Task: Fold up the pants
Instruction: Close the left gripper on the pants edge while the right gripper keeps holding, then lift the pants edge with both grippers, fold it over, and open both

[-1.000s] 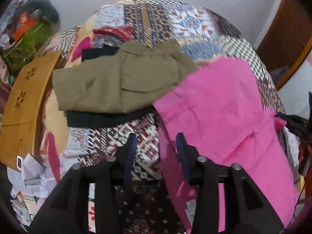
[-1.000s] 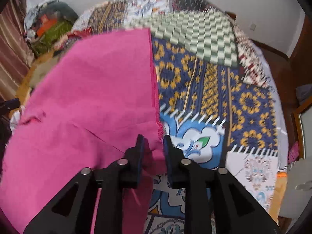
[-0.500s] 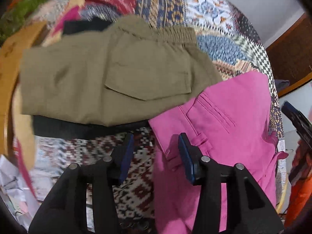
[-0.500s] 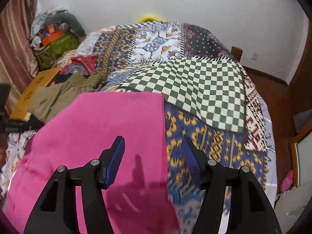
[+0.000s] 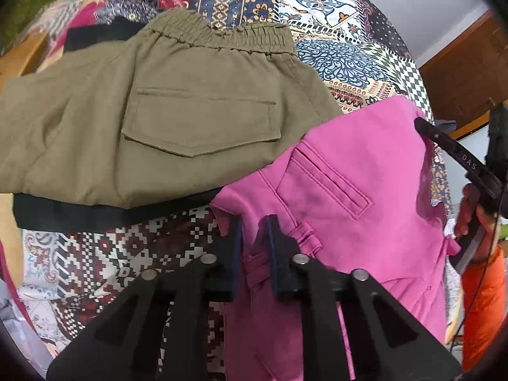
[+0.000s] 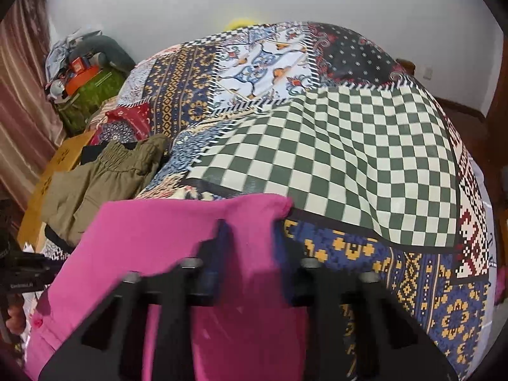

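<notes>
Pink pants lie folded on the patchwork bedspread, back pocket up; they also show in the right wrist view. My left gripper is shut on the pink waistband near a belt loop. My right gripper is over the pants' far folded edge, its jaws apart with pink cloth between them; the view is blurred there. The right gripper's body shows at the right edge of the left wrist view.
Folded olive pants lie on a black garment just left of the pink pants, also in the right wrist view. A wooden headboard and a cluttered corner are at the left. The bedspread extends right.
My left gripper moved forward and closed on the pink waistband. My right gripper let go of the pink edge, opened wide, and now stands narrower over the folded pants.
</notes>
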{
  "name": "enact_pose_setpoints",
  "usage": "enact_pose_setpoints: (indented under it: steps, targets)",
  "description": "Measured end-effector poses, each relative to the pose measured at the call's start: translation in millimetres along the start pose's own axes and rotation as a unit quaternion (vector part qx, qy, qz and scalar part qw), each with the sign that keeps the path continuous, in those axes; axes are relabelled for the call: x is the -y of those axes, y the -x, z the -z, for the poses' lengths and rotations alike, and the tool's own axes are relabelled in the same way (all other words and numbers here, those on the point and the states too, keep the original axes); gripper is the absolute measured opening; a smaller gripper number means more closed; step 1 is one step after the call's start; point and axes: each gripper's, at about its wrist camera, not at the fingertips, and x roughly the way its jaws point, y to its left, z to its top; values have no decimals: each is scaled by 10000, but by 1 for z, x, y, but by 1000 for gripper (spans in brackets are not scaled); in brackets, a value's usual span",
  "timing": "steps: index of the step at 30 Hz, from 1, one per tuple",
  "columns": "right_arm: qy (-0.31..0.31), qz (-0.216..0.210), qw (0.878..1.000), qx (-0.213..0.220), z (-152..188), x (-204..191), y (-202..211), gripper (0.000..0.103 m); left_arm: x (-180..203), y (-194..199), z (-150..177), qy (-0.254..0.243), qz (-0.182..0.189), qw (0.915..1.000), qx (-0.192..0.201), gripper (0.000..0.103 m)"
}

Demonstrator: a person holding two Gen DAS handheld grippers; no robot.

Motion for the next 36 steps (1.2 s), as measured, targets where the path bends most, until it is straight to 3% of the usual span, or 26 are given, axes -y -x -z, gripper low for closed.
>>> enact_pose_setpoints:
  steps: [6,13,19,25,36]
  targets:
    - [140,96,9998,92,-5,-7,20,4,10,19,3,-148,-397,9986,306,5]
    - [64,95,9971,750,-27,-7,87,3,28,105,-8,-313,-420,9903,1289,4]
    - [175,81,9916,1283,-33,-23,149,3,52,158,1,-580,-521,9808,1786,4]
    - [367,47,9884,1472,-4,-39,197,3,72,179,39,-878,-574,9771,1849,4]
    - [322,1,9909,1305,77,-41,242,3,84,193,123,-1294,-634,9732,1791,4]
